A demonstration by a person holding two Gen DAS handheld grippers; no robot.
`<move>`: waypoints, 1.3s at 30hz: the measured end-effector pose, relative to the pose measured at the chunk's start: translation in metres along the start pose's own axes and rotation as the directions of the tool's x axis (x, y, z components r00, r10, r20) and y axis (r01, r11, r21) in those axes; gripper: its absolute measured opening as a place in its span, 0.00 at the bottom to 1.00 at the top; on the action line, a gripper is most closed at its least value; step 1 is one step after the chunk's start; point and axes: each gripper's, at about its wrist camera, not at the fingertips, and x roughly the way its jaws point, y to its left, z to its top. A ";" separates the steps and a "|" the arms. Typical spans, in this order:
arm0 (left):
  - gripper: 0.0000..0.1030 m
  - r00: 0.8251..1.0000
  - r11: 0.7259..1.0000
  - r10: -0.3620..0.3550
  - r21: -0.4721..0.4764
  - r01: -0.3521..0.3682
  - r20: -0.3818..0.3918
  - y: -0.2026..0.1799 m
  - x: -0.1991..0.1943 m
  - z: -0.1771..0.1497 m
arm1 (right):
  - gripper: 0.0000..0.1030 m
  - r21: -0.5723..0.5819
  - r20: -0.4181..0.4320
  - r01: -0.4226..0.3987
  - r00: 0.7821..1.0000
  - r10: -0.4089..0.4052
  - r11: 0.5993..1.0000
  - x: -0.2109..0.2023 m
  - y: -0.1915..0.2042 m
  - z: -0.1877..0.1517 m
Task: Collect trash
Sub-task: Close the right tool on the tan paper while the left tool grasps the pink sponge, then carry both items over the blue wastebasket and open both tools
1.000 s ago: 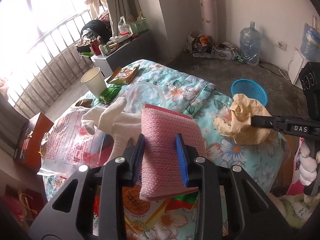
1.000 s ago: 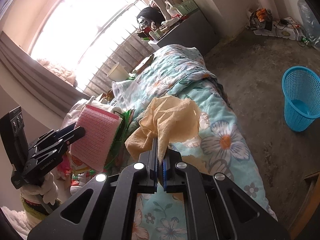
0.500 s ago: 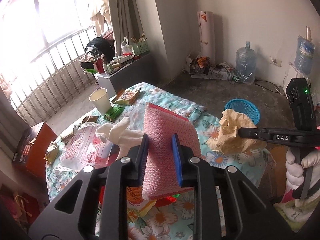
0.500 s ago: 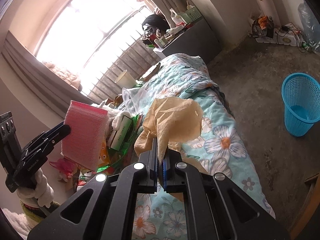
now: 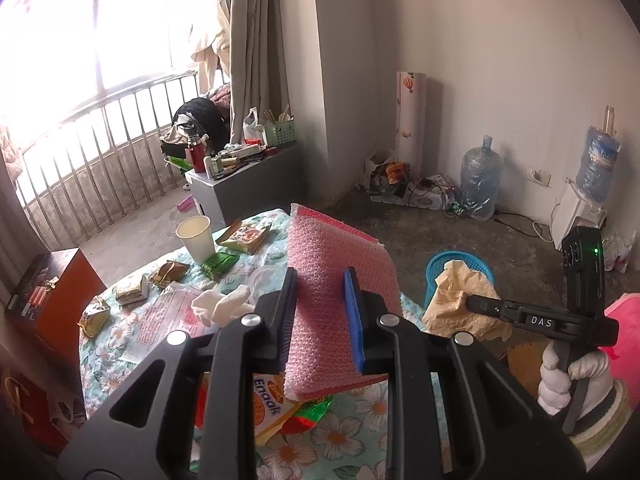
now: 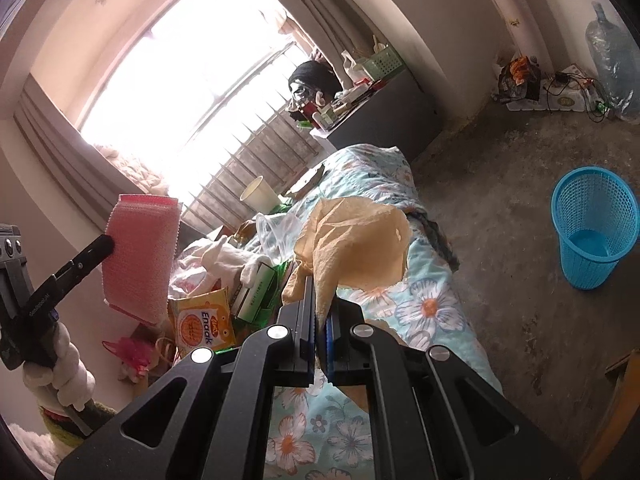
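My left gripper [image 5: 320,280] is shut on a pink bubble-wrap pad [image 5: 332,248], held upright above the floral tablecloth [image 5: 360,432]. The right wrist view shows the same pad [image 6: 140,252] at the left, hanging from the left gripper [image 6: 106,244]. My right gripper [image 6: 318,292] is shut on a crumpled tan paper [image 6: 356,236], lifted off the cloth. From the left wrist view that paper [image 5: 460,292] sits in front of the blue mesh basket [image 5: 440,264], at the tip of the right gripper [image 5: 470,302]. The basket [image 6: 592,228] stands on the floor to the right of the table.
On the cloth lie a paper cup [image 5: 196,238], several snack wrappers [image 5: 170,270], a white glove [image 5: 220,304] and an orange Enaak packet [image 5: 272,404]. A grey cabinet [image 5: 248,188] and a railing stand behind. A water jug [image 5: 478,178] stands by the far wall.
Both grippers have risen with their loads. The pink pad is now well above the table, and the tan paper has moved up and toward the blue basket.
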 end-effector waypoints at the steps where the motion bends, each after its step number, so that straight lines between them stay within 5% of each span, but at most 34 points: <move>1: 0.21 1.000 1.000 -0.006 -0.003 0.006 0.003 -0.002 0.002 0.004 | 0.04 0.008 0.015 0.002 1.000 -0.002 1.000 -0.005 -0.004 0.002; 10: 0.21 0.989 0.990 -0.137 0.017 0.138 -0.050 -0.052 0.053 0.044 | 0.04 0.109 0.135 0.025 0.990 -0.040 0.994 -0.040 -0.053 0.023; 17: 0.21 0.953 0.967 -0.237 0.053 0.251 -0.190 -0.129 0.148 0.078 | 0.04 0.204 0.196 0.115 0.968 -0.156 0.972 -0.048 -0.121 0.060; 27: 0.21 0.895 0.931 -0.234 0.178 0.319 -0.379 -0.269 0.316 0.071 | 0.04 0.379 0.073 0.299 0.934 -0.350 0.876 -0.014 -0.275 0.107; 36: 0.21 0.843 0.917 -0.204 0.205 0.343 -0.498 -0.356 0.444 0.025 | 0.04 0.453 -0.080 0.384 0.916 -0.392 0.805 0.044 -0.379 0.131; 39: 0.21 0.841 0.918 -0.175 0.223 0.327 -0.512 -0.376 0.474 0.014 | 0.04 0.449 -0.102 0.409 0.907 -0.409 0.795 0.056 -0.399 0.138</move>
